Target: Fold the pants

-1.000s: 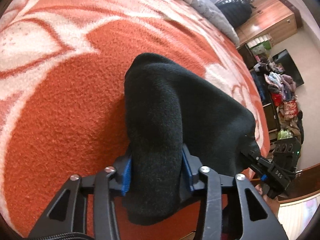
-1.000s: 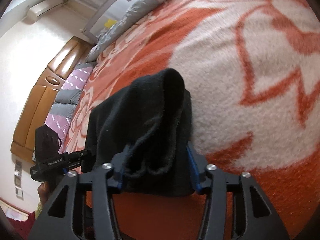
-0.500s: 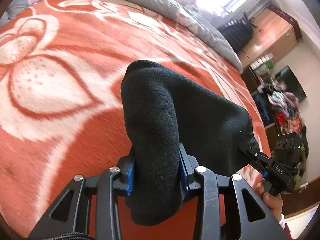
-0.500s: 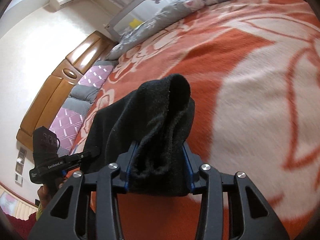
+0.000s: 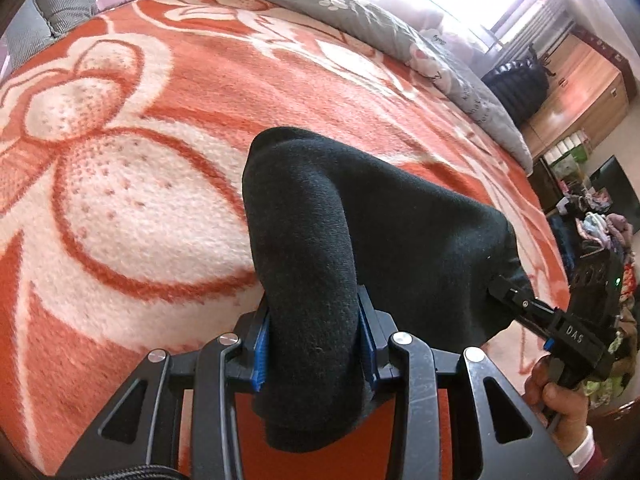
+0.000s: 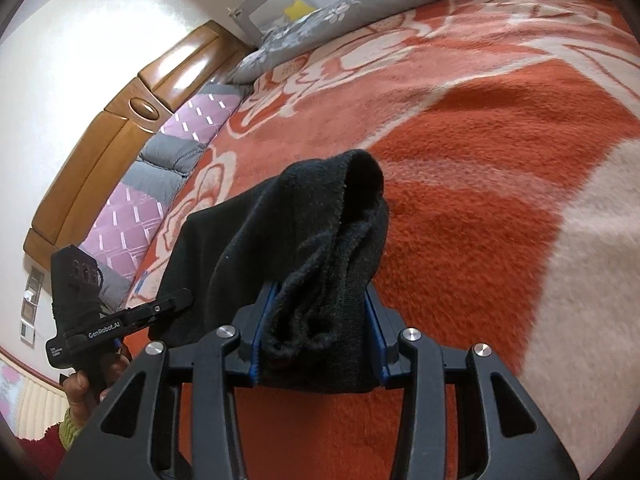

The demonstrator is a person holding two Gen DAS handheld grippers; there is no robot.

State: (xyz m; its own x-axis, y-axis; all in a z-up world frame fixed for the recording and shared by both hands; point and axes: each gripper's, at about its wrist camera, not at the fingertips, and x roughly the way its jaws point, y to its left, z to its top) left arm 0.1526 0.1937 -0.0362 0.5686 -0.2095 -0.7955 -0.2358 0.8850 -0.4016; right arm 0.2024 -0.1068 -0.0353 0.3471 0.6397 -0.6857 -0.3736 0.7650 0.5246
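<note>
The black pants [image 5: 360, 240] hang between my two grippers above the orange and white blanket [image 5: 140, 200]. My left gripper [image 5: 314, 344] is shut on one bunched end of the pants. My right gripper [image 6: 318, 336] is shut on the other end of the pants [image 6: 312, 248]. In the left wrist view the right gripper [image 5: 508, 292] shows at the far right, clamped on the cloth. In the right wrist view the left gripper [image 6: 176, 300] shows at the left, clamped on the cloth. The fingertips are hidden by the fabric.
A grey patterned quilt [image 5: 400, 28] lies along the far side of the bed. A wooden headboard [image 6: 120, 120] and purple and grey pillows [image 6: 160, 176] are at the bed's head. A wooden cabinet [image 5: 580, 88] and a heap of clothes [image 5: 600, 224] stand beyond the bed.
Both grippers, still holding the pants, have tilted up and moved over the blanket; more of the quilt, headboard and room is in view now. The grips have not changed.
</note>
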